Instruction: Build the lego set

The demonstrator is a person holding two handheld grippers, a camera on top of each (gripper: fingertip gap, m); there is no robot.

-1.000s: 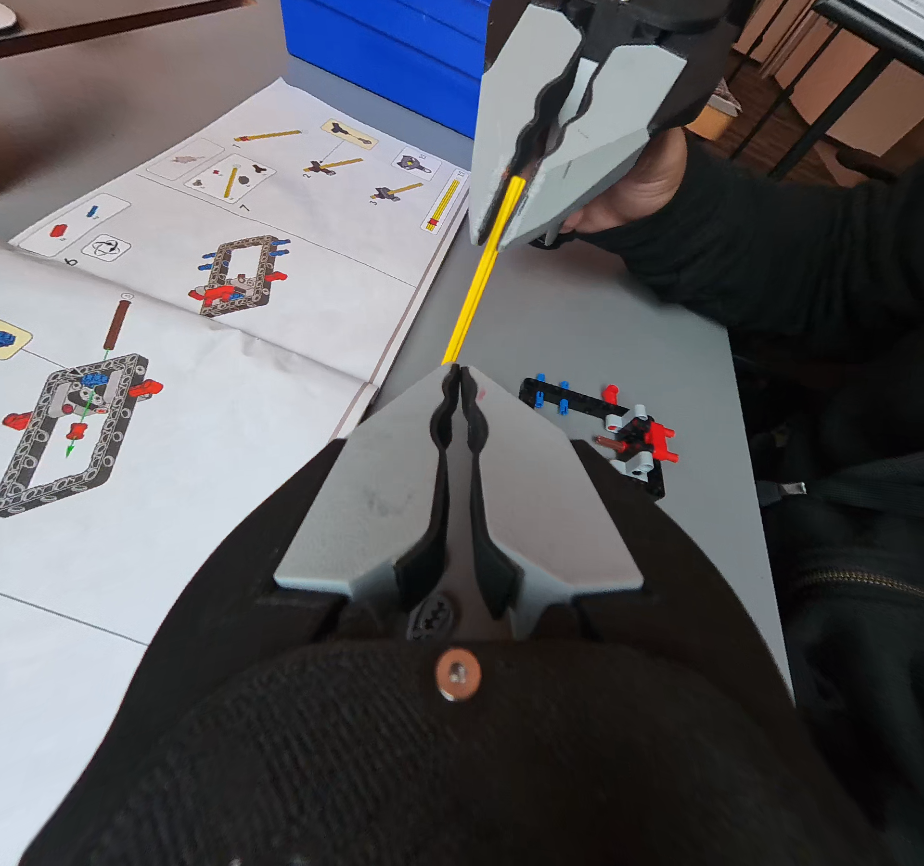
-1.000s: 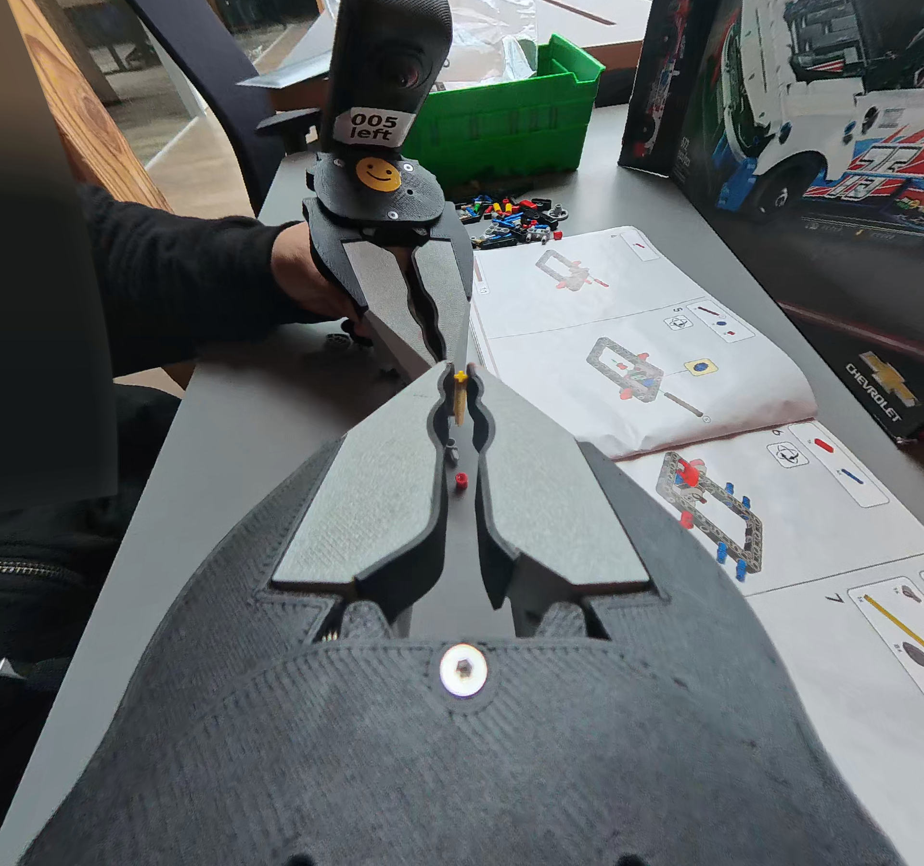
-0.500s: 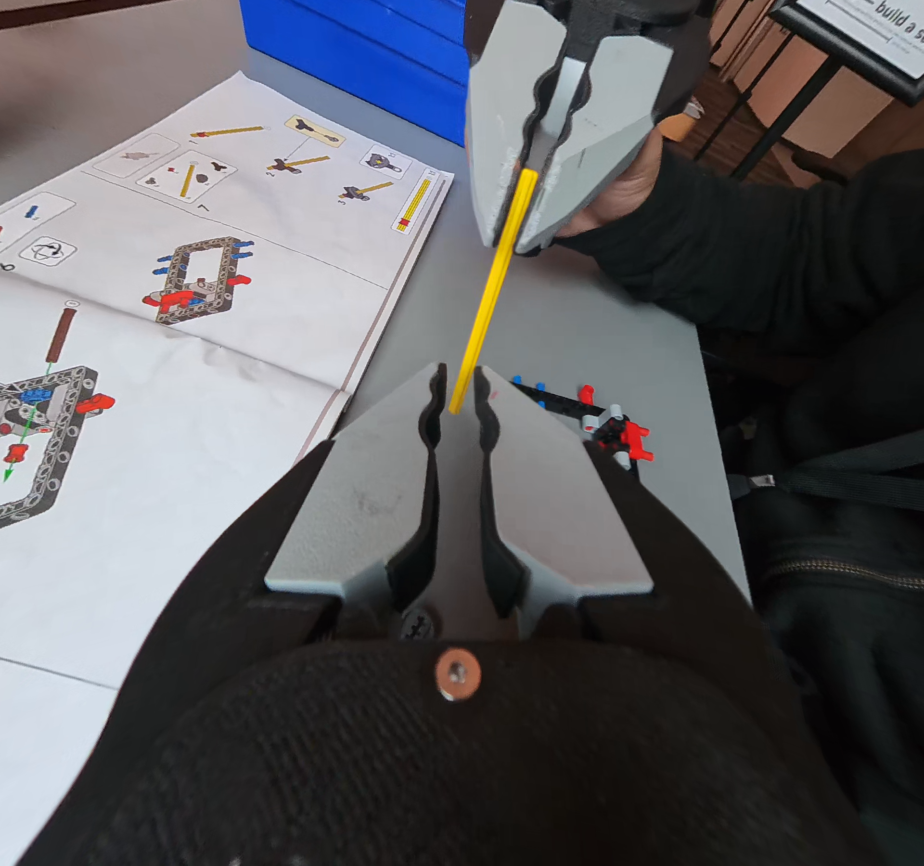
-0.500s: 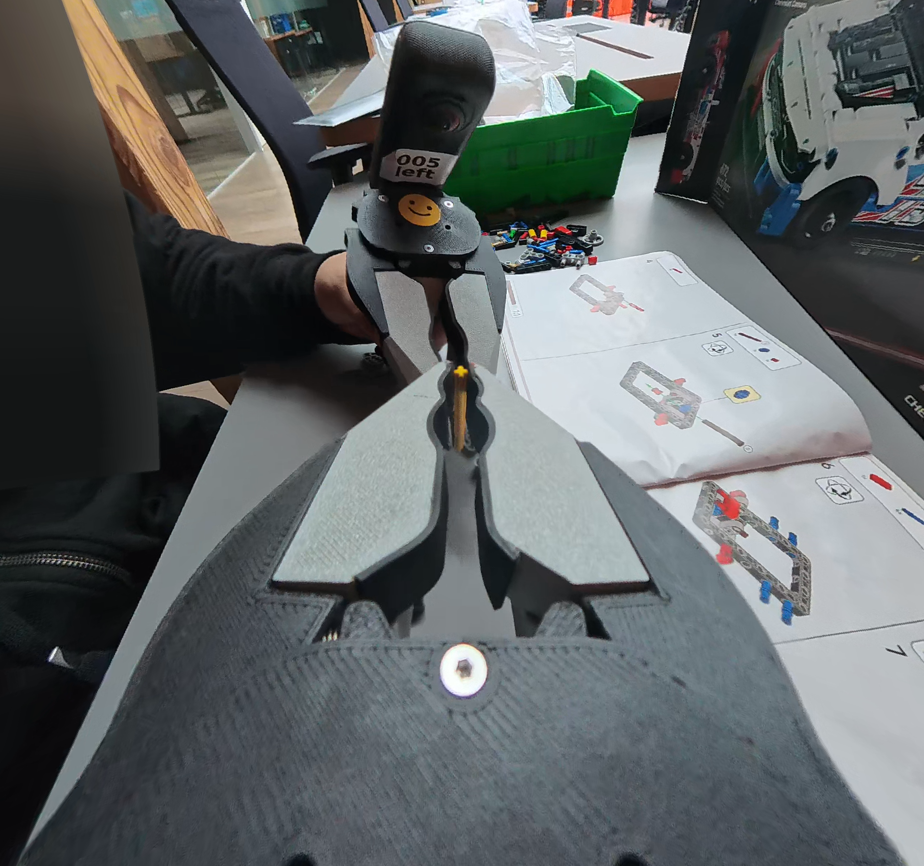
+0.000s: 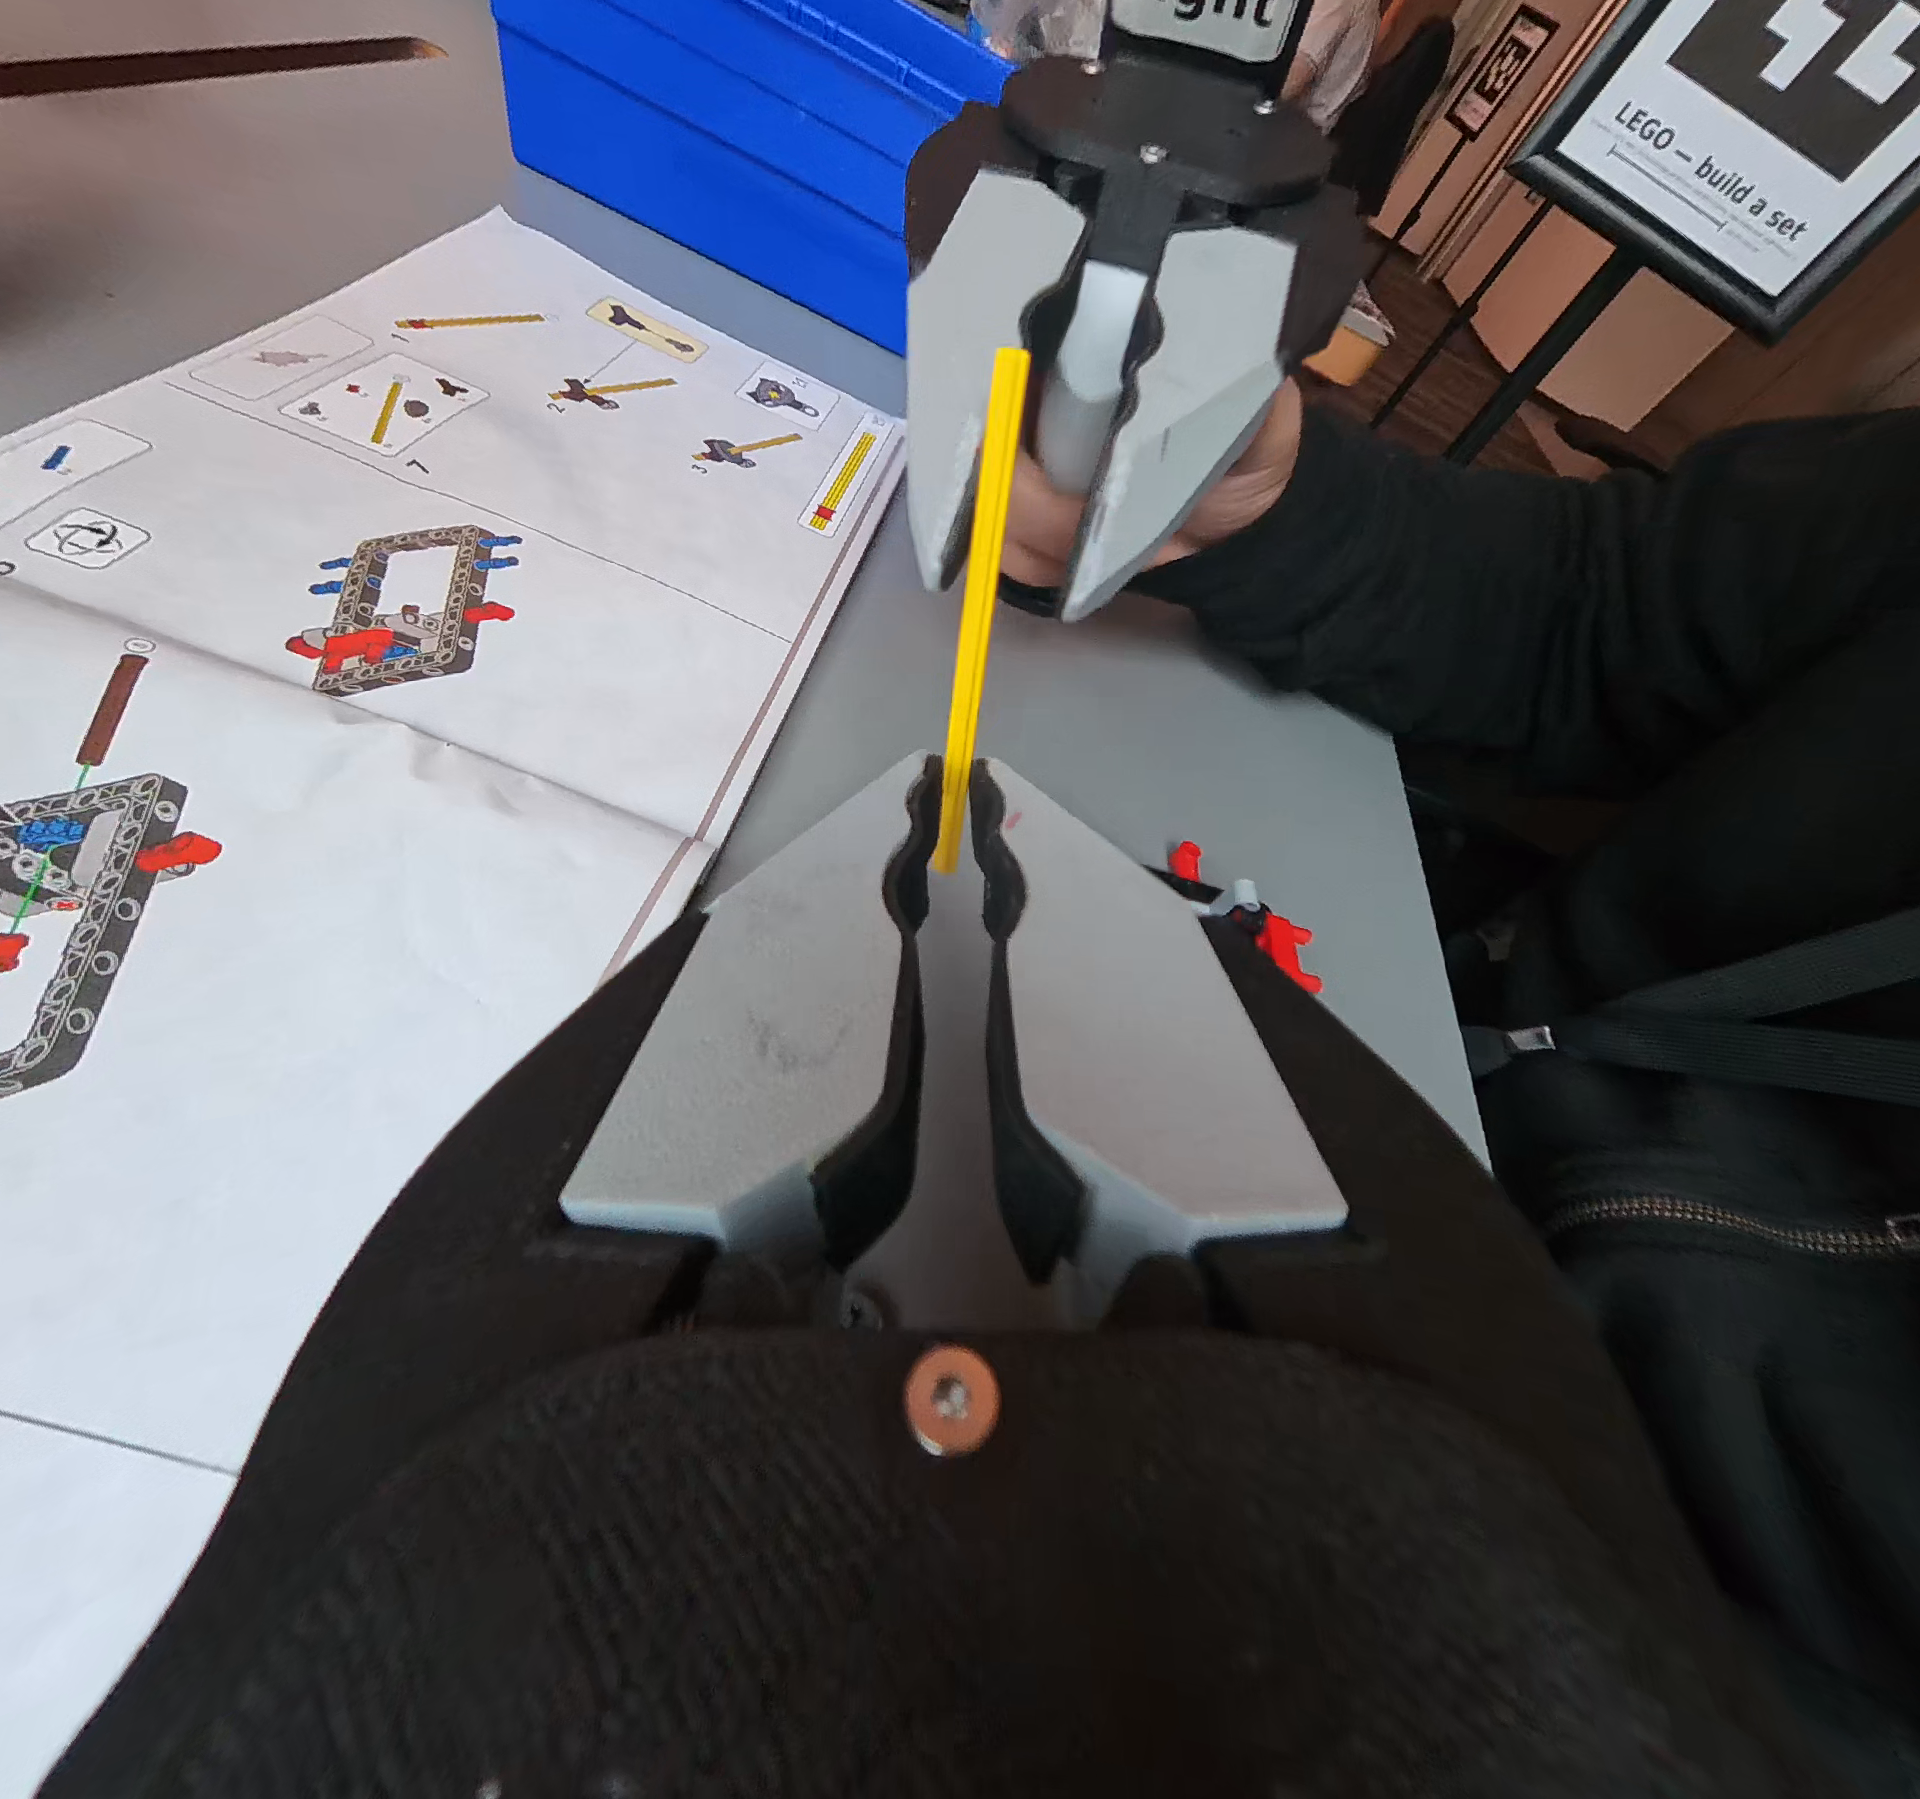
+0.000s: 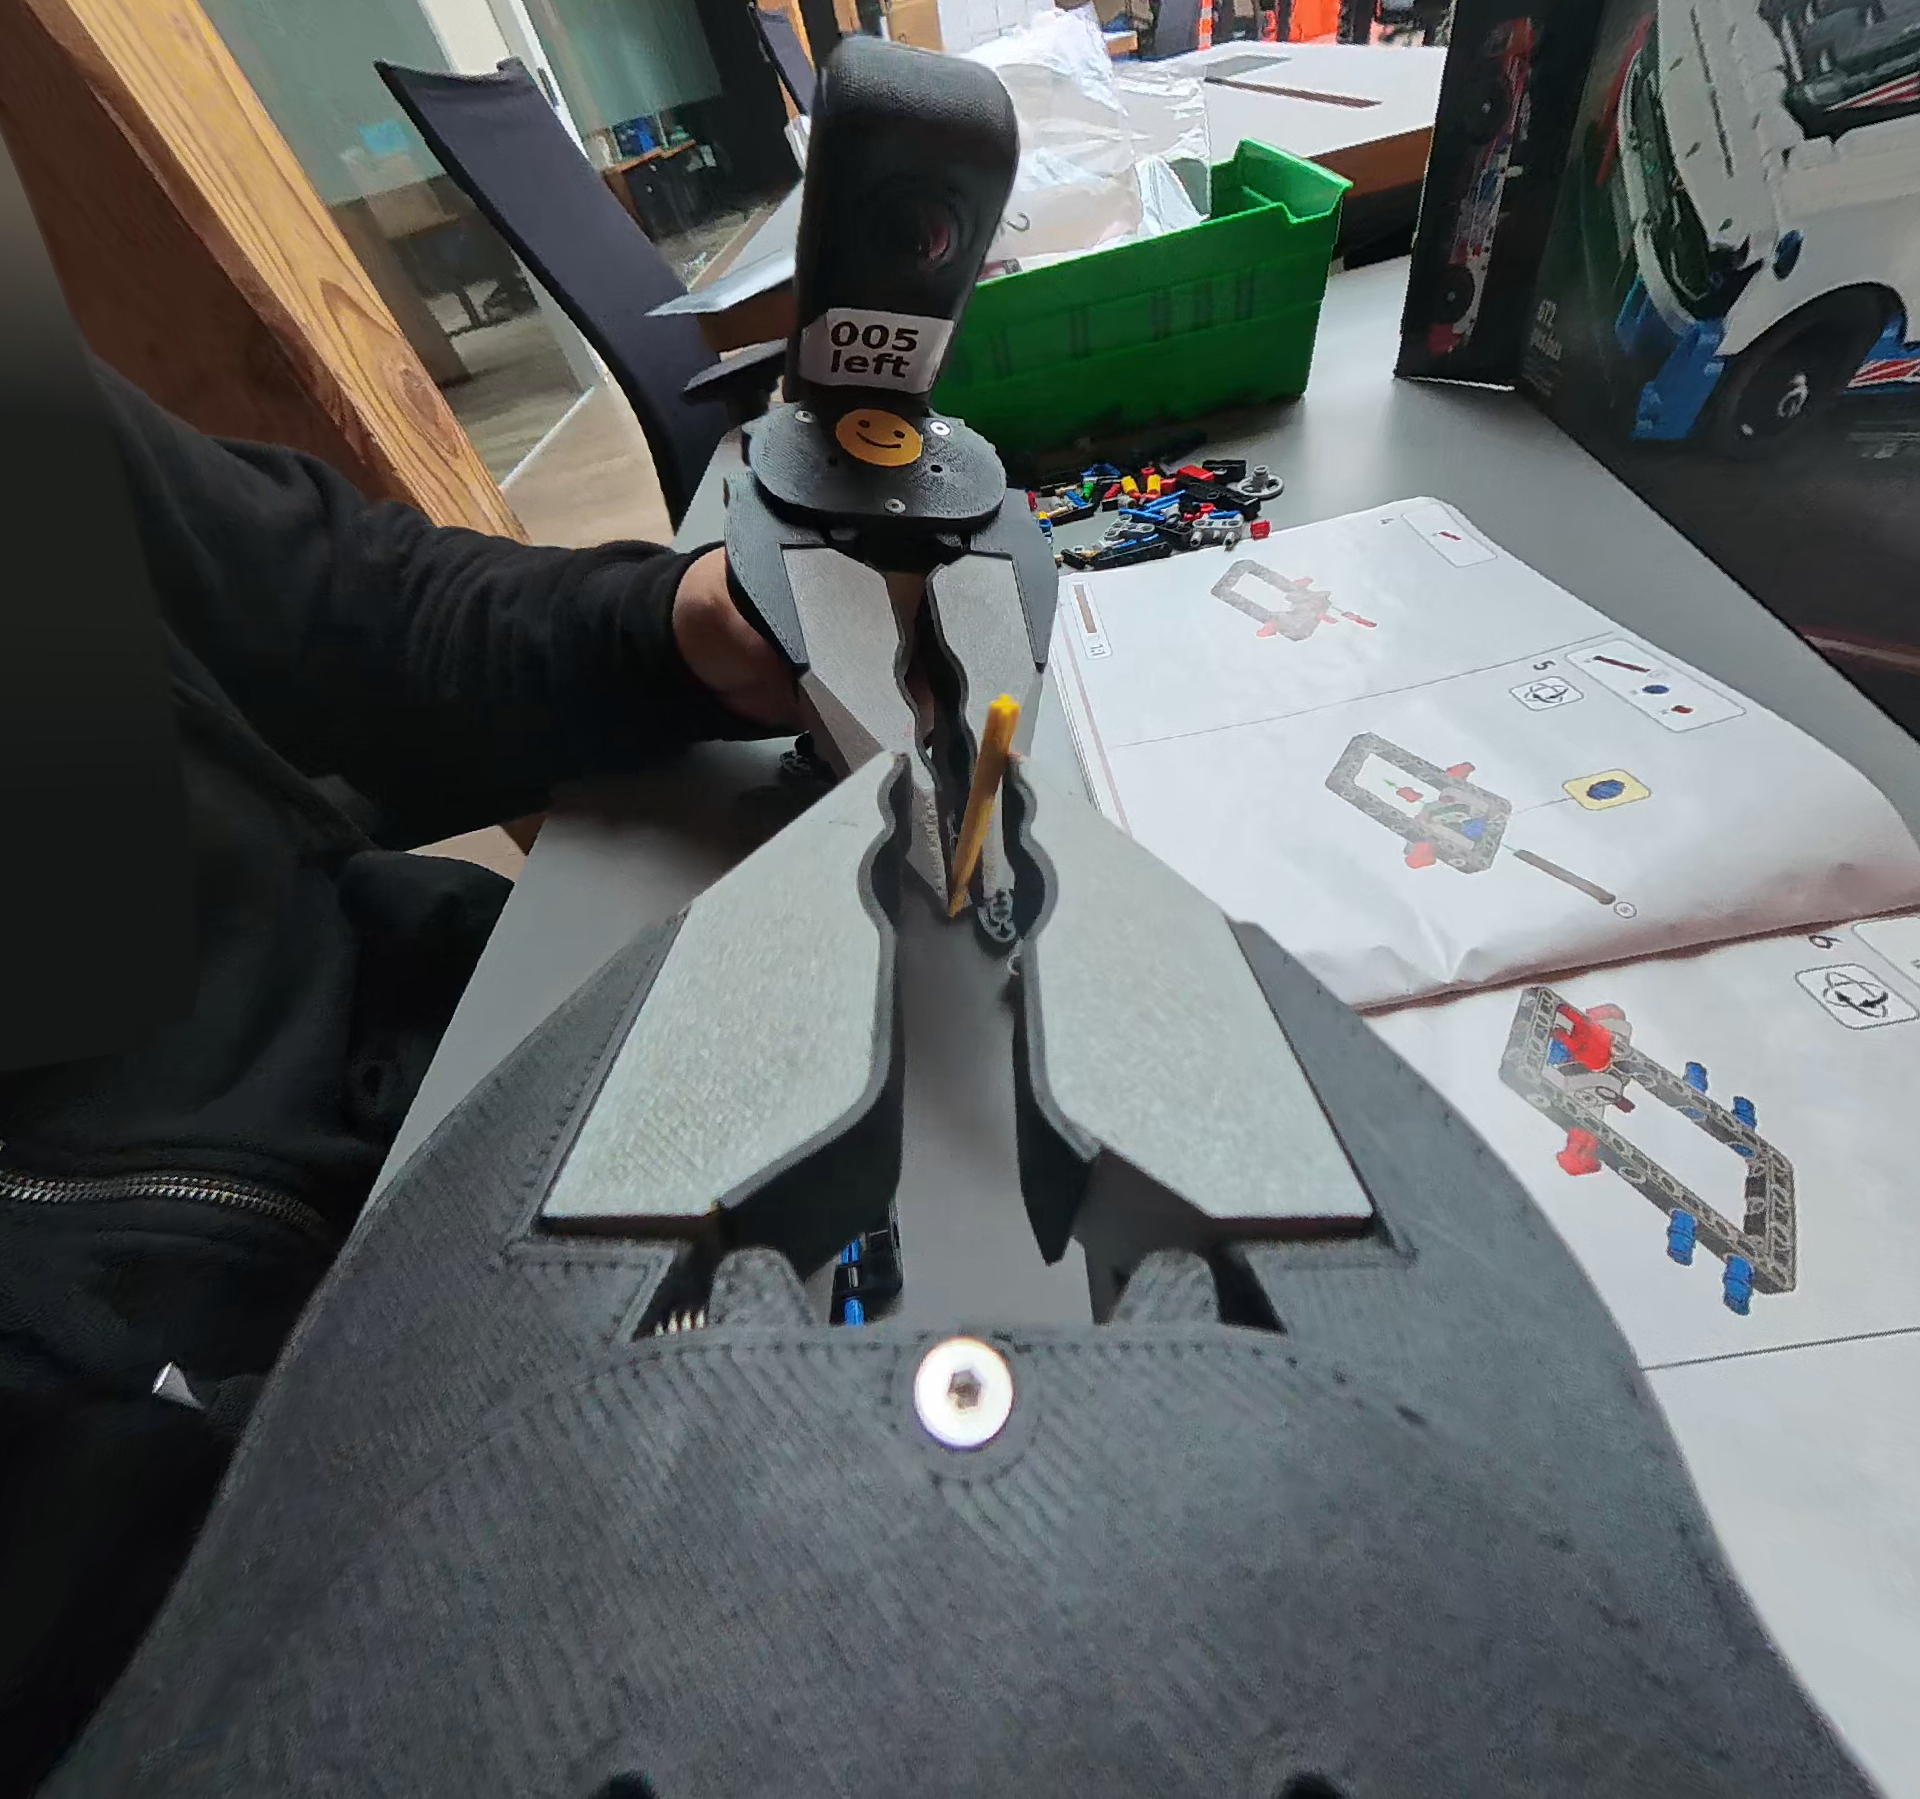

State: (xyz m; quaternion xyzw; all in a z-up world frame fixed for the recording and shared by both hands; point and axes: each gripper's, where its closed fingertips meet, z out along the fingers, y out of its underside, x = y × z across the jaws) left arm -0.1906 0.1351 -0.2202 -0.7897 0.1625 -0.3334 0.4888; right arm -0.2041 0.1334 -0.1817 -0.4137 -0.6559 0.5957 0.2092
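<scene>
L gripper point(image 5: 951, 778) was clamped on the lower end of the yellow axle point(image 5: 977, 606), fingers pinched tight round it. Axle stood near upright, top end free. R gripper point(image 5: 1003, 586) faced it from just beyond the axle, fingers apart, one fingertip point(image 5: 940, 544) right behind the axle; touching or not, couldn't tell. Part-built black frame point(image 5: 1242, 913) w/ red pins lay on the table point(image 5: 1195, 710) just right of the axle. Instruction booklet point(image 5: 416, 710) open to the axle's left, blue bin point(image 5: 727, 118) beyond it.
</scene>
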